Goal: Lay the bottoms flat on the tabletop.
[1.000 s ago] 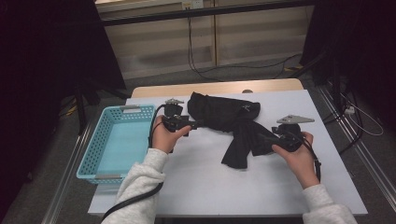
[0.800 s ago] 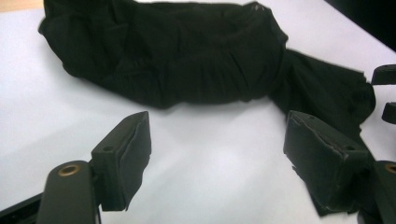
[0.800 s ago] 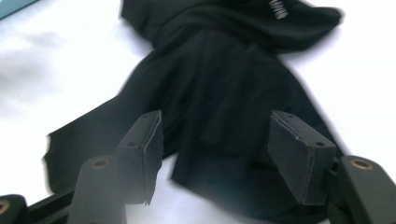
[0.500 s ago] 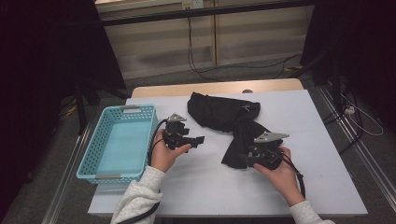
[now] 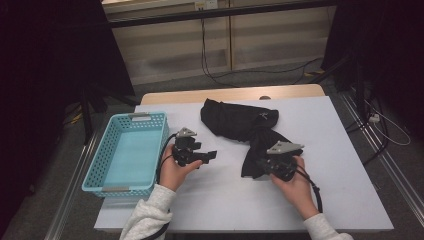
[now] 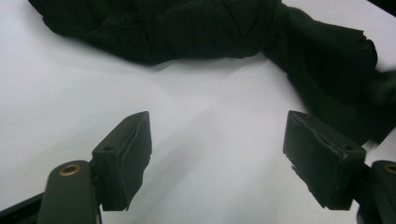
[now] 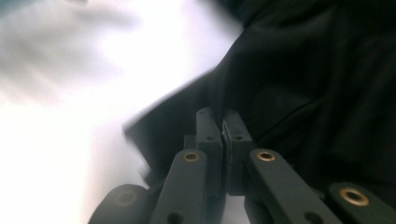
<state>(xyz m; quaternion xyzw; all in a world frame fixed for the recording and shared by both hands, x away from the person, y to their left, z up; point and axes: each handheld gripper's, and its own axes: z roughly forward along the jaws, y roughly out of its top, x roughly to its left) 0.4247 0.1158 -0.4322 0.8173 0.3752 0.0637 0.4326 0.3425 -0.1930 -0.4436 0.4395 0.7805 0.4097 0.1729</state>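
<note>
The right gripper (image 5: 264, 166) has just been closing and its jaws now pinch the near lower end of the black garment (image 5: 240, 122), where a second ago they stood open beside that end. The garment lies crumpled from the tabletop's (image 5: 350, 165) far edge down toward its middle. The left gripper (image 5: 207, 156) hangs released over bare tabletop beside the blue basket (image 5: 100, 172), so I judge the cloth secured at one end and ready to be lifted or spread.

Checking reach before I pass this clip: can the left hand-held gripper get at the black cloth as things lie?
Probably yes. The left hand-held gripper stands open over bare table, and the black cloth lies just beyond its jaws with nothing between. The right hand-held gripper is shut on the cloth's near end, off to the side.
</note>
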